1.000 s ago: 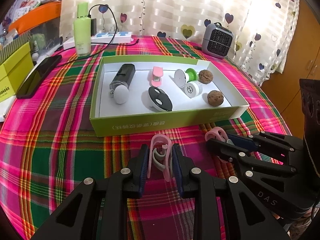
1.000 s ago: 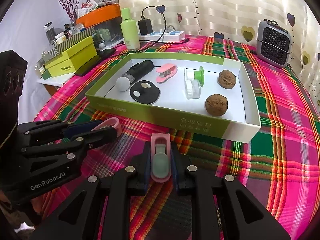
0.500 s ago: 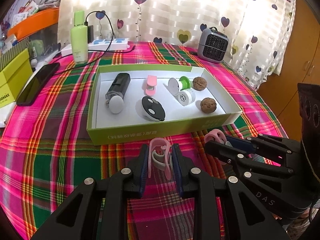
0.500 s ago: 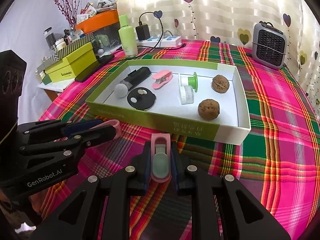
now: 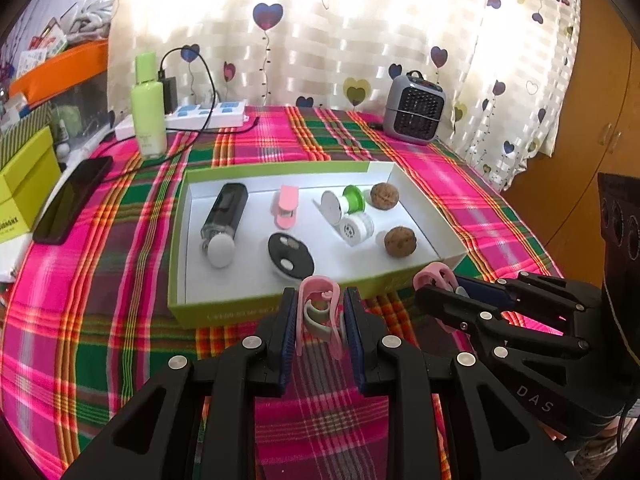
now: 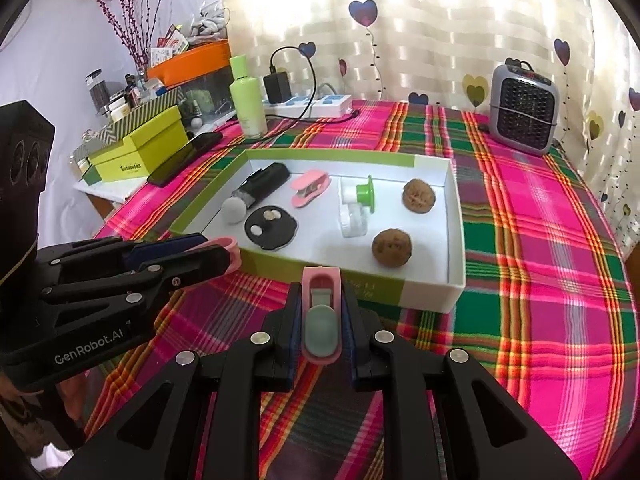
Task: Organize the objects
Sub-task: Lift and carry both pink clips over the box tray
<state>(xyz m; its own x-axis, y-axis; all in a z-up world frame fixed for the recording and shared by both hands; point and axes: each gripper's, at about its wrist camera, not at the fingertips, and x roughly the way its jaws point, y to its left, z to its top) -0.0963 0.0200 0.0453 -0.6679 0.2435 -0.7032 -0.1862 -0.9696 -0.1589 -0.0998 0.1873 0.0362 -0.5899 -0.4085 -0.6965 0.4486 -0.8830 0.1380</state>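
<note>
tablecloth (image 5: 100,320): woven cloth, matt plaid
box (image 5: 224,314): cardboard, green outside, plain matt white inside
walnuts (image 6: 392,247): rough, wrinkled brown shell
pink clip (image 6: 321,316): smooth plastic, grey insert with a soft sheen
left gripper (image 5: 320,320): matt black plastic, bright metal screw heads
bottle (image 5: 149,108): glossy pale green plastic
phone (image 5: 74,200): glossy black screen, left of the frame
curtain (image 5: 360,20): thin cloth, printed hearts
heater (image 6: 524,110): grey plastic, dark grille
</note>
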